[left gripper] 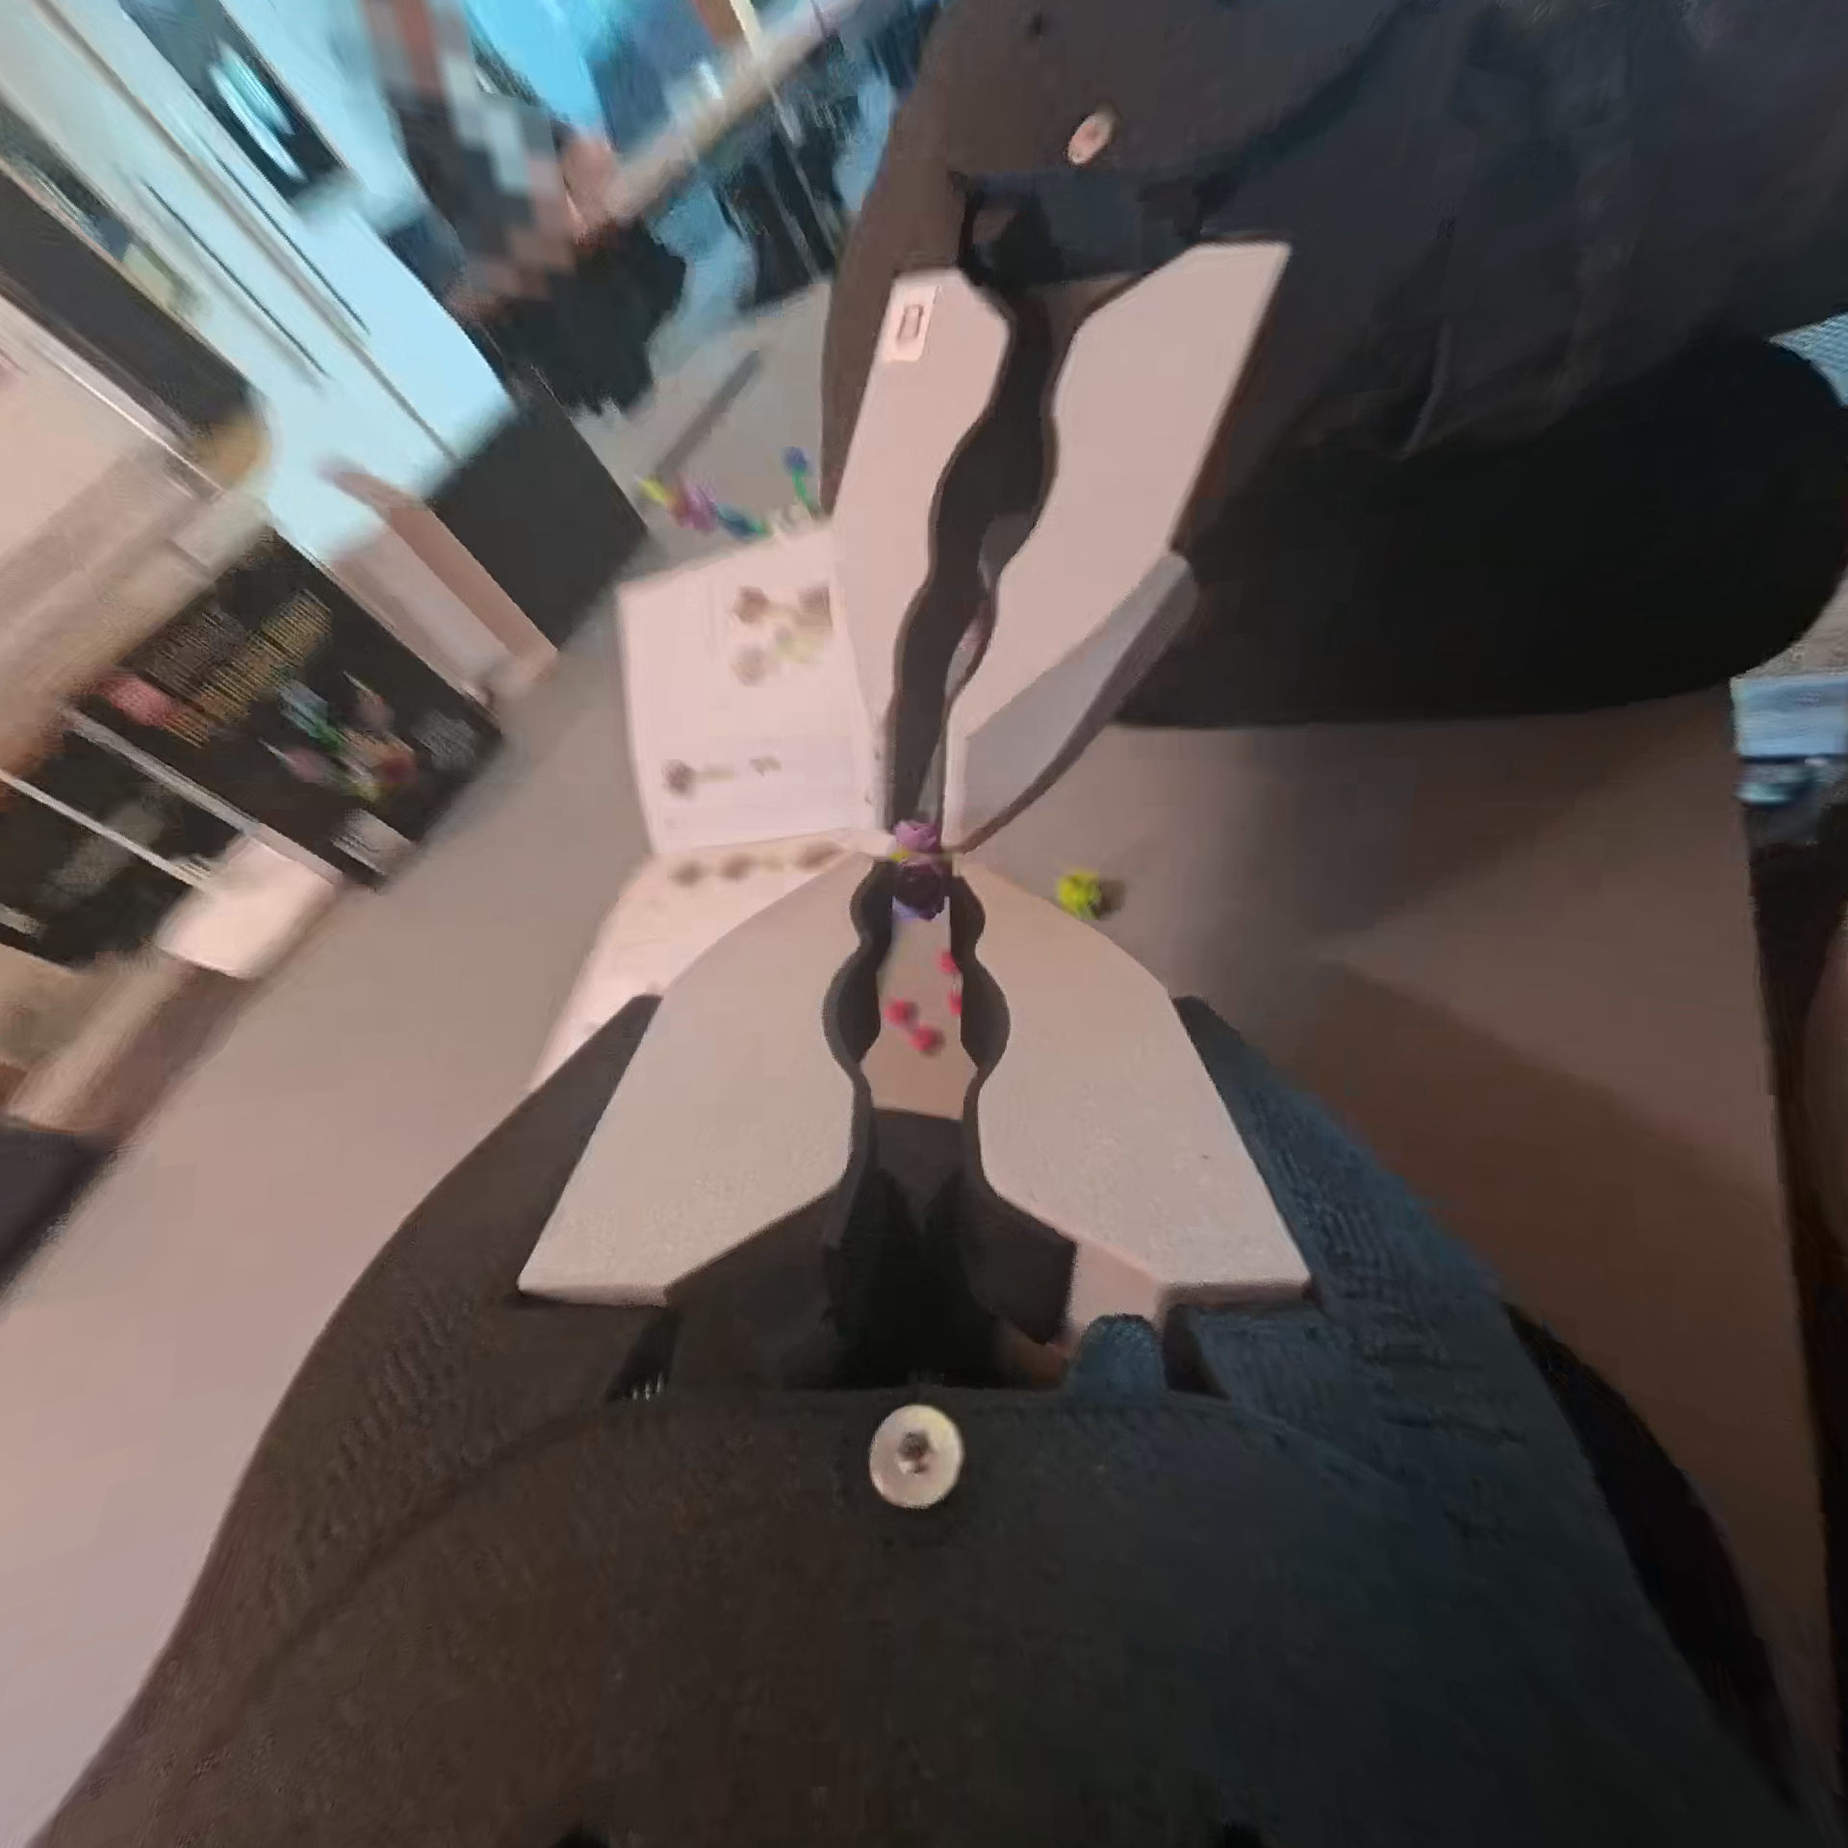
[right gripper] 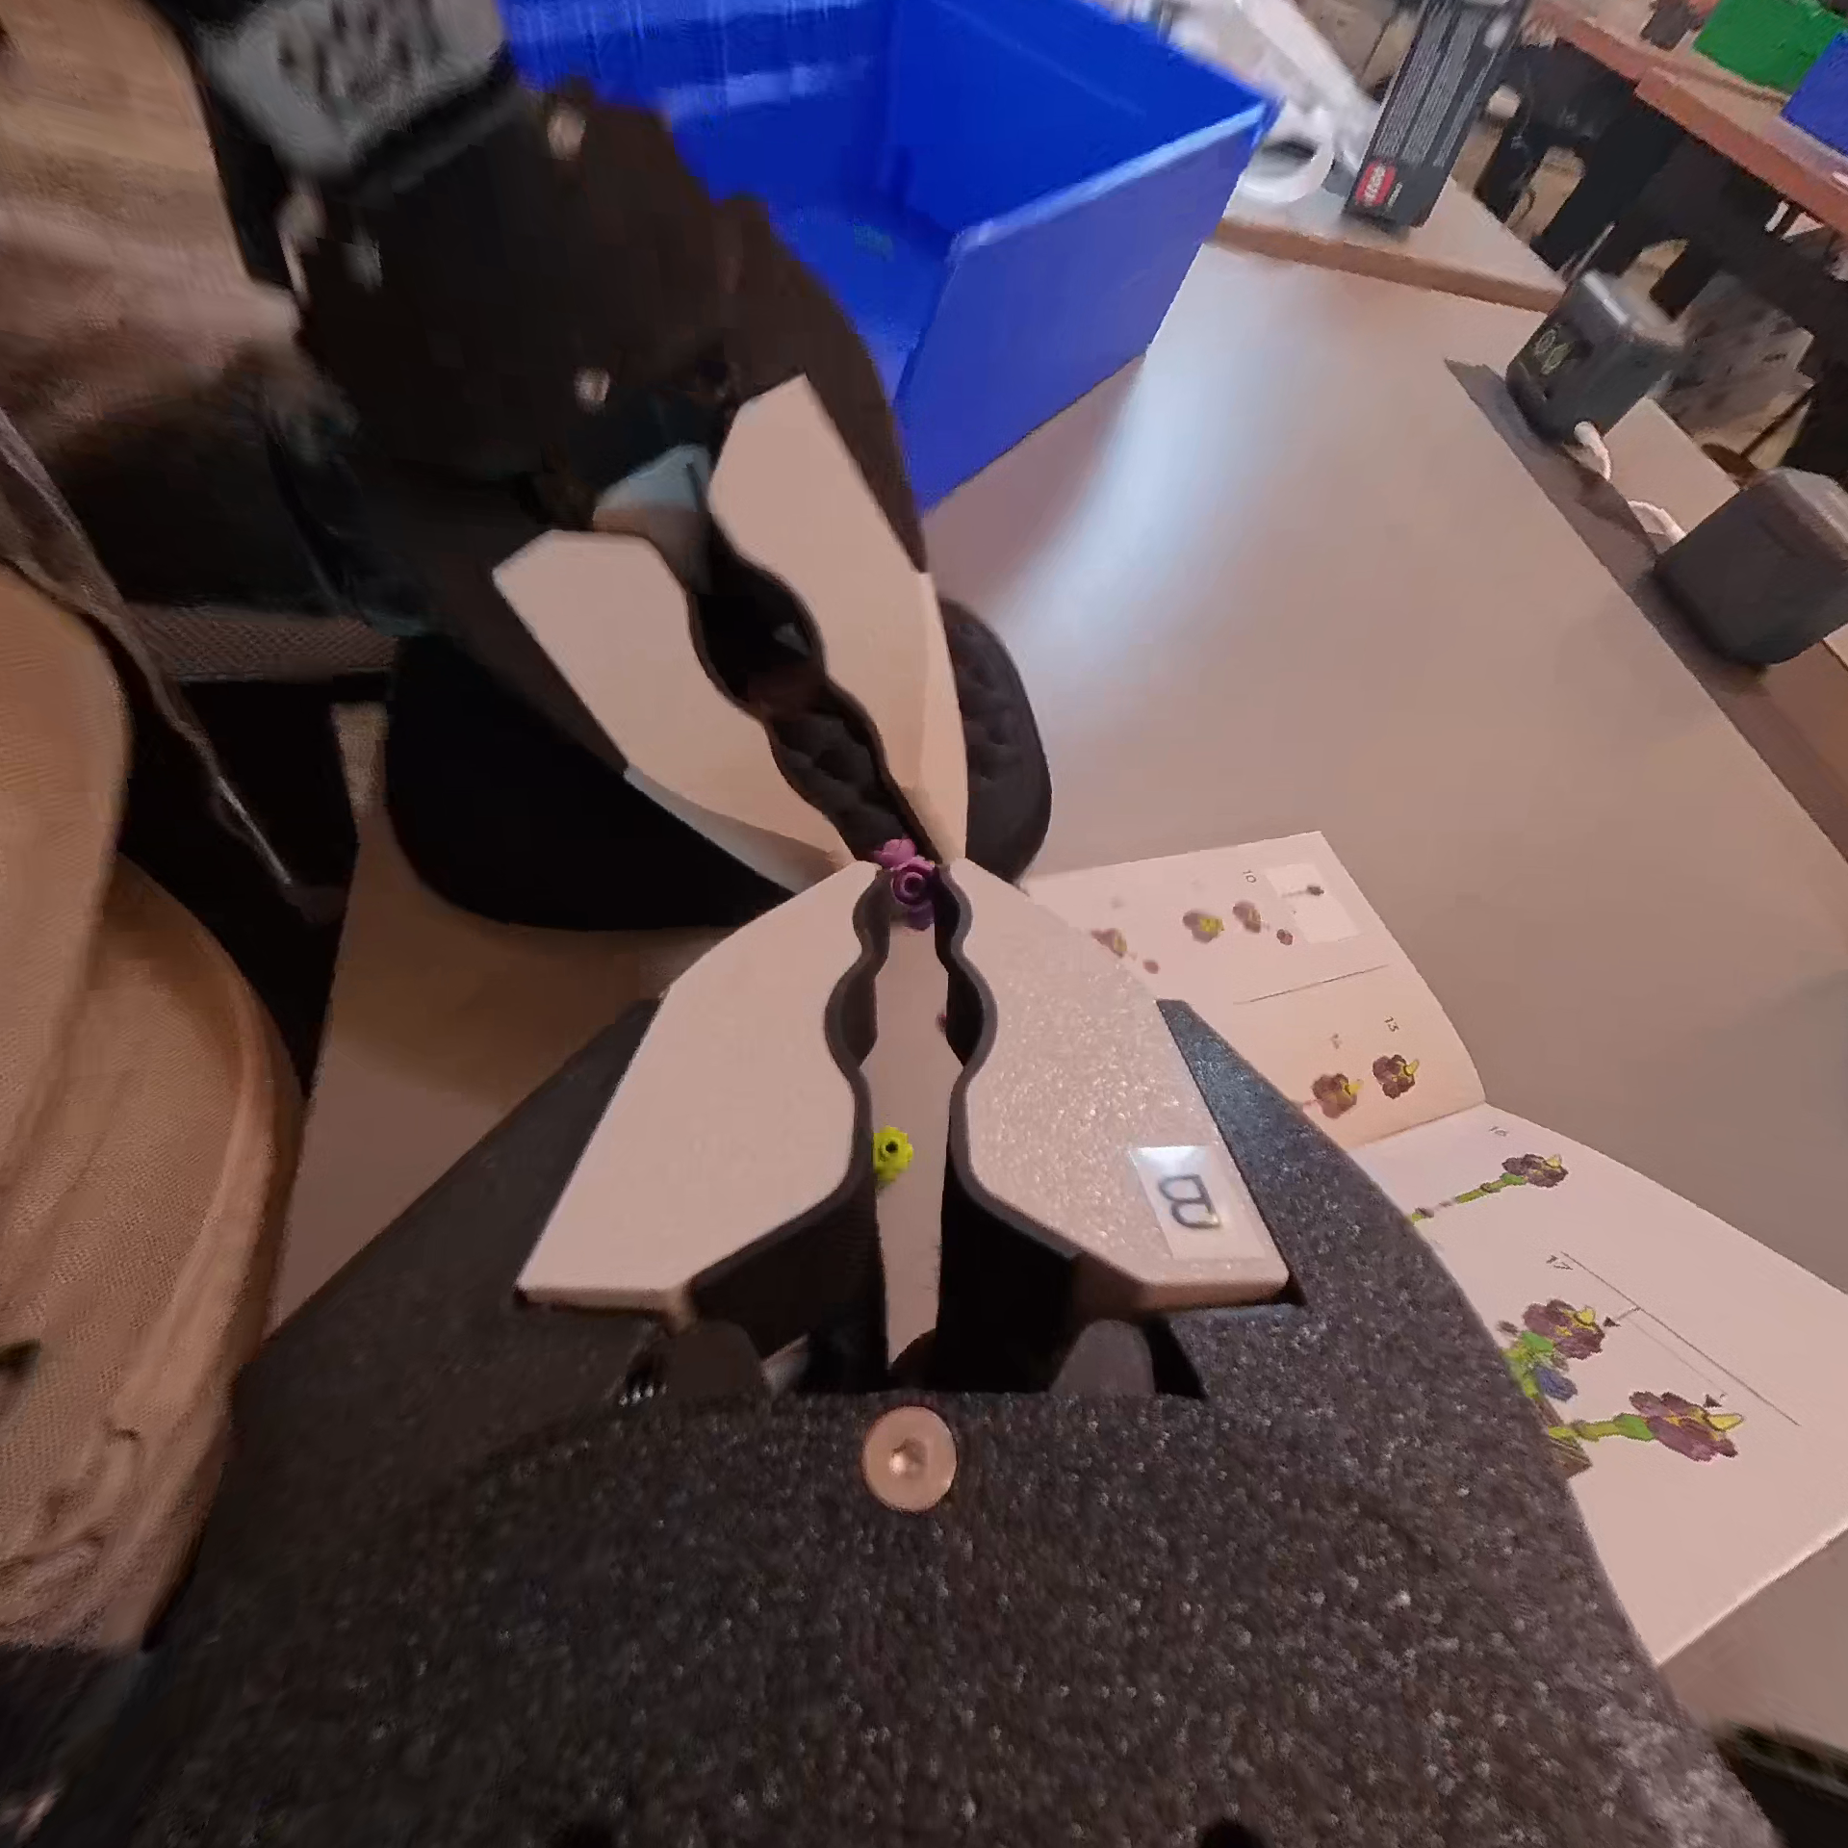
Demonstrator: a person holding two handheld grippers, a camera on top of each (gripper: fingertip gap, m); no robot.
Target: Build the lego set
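Note:
My left gripper [left gripper: 916, 882] is shut on a small dark purple flower piece [left gripper: 918, 895]. My right gripper [right gripper: 912, 890] is shut on a small purple flower piece [right gripper: 912, 885]. The two grippers meet tip to tip above the table and the two pieces touch. In the left wrist view the right gripper [left gripper: 920, 840] comes in from above with its piece [left gripper: 918, 835]. In the right wrist view the left gripper [right gripper: 900, 850] comes in from above with its piece [right gripper: 893, 853]. How the pieces join is too small and blurred to tell.
An open instruction booklet [left gripper: 740, 700] [right gripper: 1400, 1150] lies on the table under the grippers. A yellow-green piece [left gripper: 1080, 890] [right gripper: 890, 1150] and several pink pieces [left gripper: 915, 1020] lie loose. Coloured pieces [left gripper: 720, 510] sit farther off. A blue bin [right gripper: 1000, 200] and a black box [right gripper: 1420, 110] stand behind.

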